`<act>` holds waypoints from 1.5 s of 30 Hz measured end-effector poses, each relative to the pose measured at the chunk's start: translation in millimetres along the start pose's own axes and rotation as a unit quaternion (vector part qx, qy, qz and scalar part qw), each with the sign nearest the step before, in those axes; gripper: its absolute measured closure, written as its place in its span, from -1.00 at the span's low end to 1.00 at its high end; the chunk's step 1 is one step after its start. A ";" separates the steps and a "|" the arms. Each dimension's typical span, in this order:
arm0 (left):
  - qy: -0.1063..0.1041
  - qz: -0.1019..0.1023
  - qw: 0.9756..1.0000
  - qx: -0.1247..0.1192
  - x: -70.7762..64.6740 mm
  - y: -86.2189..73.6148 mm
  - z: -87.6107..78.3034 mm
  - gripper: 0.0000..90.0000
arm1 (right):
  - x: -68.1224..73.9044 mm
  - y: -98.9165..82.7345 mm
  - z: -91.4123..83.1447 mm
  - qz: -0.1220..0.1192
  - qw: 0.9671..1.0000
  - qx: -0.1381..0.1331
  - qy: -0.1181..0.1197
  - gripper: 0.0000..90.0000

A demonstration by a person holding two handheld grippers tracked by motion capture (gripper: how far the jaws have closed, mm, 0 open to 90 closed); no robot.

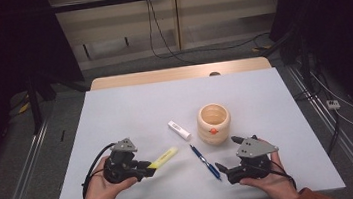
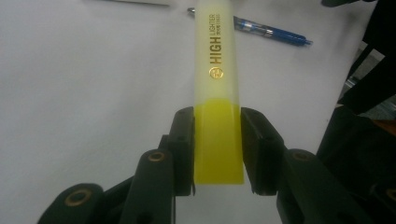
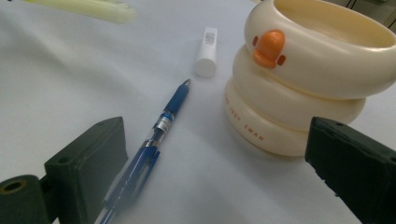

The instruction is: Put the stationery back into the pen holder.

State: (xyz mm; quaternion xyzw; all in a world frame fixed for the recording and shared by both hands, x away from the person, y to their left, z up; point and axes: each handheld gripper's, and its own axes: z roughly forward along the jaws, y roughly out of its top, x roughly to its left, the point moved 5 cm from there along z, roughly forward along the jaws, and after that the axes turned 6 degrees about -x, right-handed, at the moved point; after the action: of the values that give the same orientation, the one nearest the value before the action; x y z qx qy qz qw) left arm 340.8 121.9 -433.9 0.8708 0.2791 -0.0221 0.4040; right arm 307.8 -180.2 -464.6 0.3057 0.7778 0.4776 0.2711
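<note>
- Right now the yellow highlighter (image 2: 218, 107) is clamped between the two black jaws of the left claw (image 1: 148, 169); the pads press on both sides of its deep yellow end, and its paler barrel, printed "HIGH LIGHTER", sticks out forward.
- From the high view the highlighter (image 1: 165, 157) points toward the middle of the tabletop (image 1: 130, 110), slanting up and to the right; whether its far end rests on the surface or hangs just above it is hard to tell.
- Just beyond its tip lies a blue pen (image 1: 205, 162), flat on the tabletop, near the right claw.
- The right claw (image 1: 227, 158) is released, its jaws spread wide with nothing between the pads; in the right gripper view the pen (image 3: 154, 144) runs past the inner side of one jaw.
- A small white tube (image 1: 179, 130) lies flat beyond the pen's tip, just beside the cup.
- The cream cup (image 1: 214, 124), shaped like stacked rings with an orange beak on its side, stands upright; the part of its inside that shows in the right gripper view (image 3: 303, 60) looks bare.
</note>
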 end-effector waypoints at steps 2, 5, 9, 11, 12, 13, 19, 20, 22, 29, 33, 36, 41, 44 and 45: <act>-0.002 0.004 1.000 0.002 -2.0 3.1 3.4 0.50 | 3.5 -0.3 3.8 -0.012 1.000 0.003 -0.003 -0.88; -0.012 0.009 1.000 0.005 -6.2 8.2 9.8 0.50 | 9.6 1.9 7.8 -0.034 0.999 0.001 -0.002 -0.87; -0.020 0.021 1.000 0.011 -12.8 15.3 16.6 0.50 | 18.6 5.6 12.5 -0.063 0.998 -0.004 0.005 -0.82; -0.025 0.026 0.999 0.012 -16.5 18.6 19.3 0.50 | 22.4 6.2 15.4 -0.077 0.997 -0.002 0.007 -0.79; -0.030 0.031 0.999 0.015 -18.7 20.2 21.2 0.50 | 24.0 6.4 16.7 -0.084 0.996 -0.002 0.009 -0.77; -0.034 0.033 0.999 0.018 -20.2 21.1 22.2 0.50 | 26.0 6.9 17.8 -0.090 0.996 -0.001 0.009 -0.72; -0.048 0.052 0.997 0.031 -31.3 30.1 33.1 0.50 | 36.6 14.8 19.0 -0.143 0.990 -0.011 0.001 -0.54; -0.049 0.056 0.997 0.036 -32.2 31.7 34.3 0.50 | 39.1 16.4 20.1 -0.156 0.988 -0.013 0.001 -0.50; -0.051 0.059 0.996 0.036 -35.0 35.7 37.7 0.50 | 42.5 18.1 22.1 -0.177 0.984 -0.015 -0.003 -0.47; -0.055 0.069 0.995 0.047 -41.6 43.3 45.6 0.50 | 49.3 26.2 26.7 -0.278 0.960 -0.008 -0.019 -0.20; -0.058 0.075 0.994 0.054 -41.5 46.7 49.0 0.50 | 52.5 25.1 29.8 -0.316 0.948 -0.003 -0.031 -0.10; -0.060 0.071 0.994 0.057 -43.4 47.9 52.9 0.50 | 55.0 21.3 31.8 -0.343 0.939 0.001 -0.035 0.02; -0.059 0.080 0.993 0.066 -45.6 50.1 55.8 0.50 | 58.7 19.0 32.7 -0.398 0.917 0.006 -0.034 0.21; -0.060 0.077 0.993 0.064 -47.7 52.6 57.2 0.50 | 60.3 18.2 32.6 -0.412 0.910 0.006 -0.043 0.33; -0.065 0.075 0.993 0.061 -48.3 53.2 58.2 0.50 | 60.0 18.6 33.2 -0.421 0.906 0.004 -0.041 0.37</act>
State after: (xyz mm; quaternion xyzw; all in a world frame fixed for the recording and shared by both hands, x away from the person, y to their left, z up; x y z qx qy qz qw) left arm 337.8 30.1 -423.5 0.9093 0.1839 -0.0652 0.3676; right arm 295.5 -110.3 -468.7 -0.0297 0.8241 0.3033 0.4775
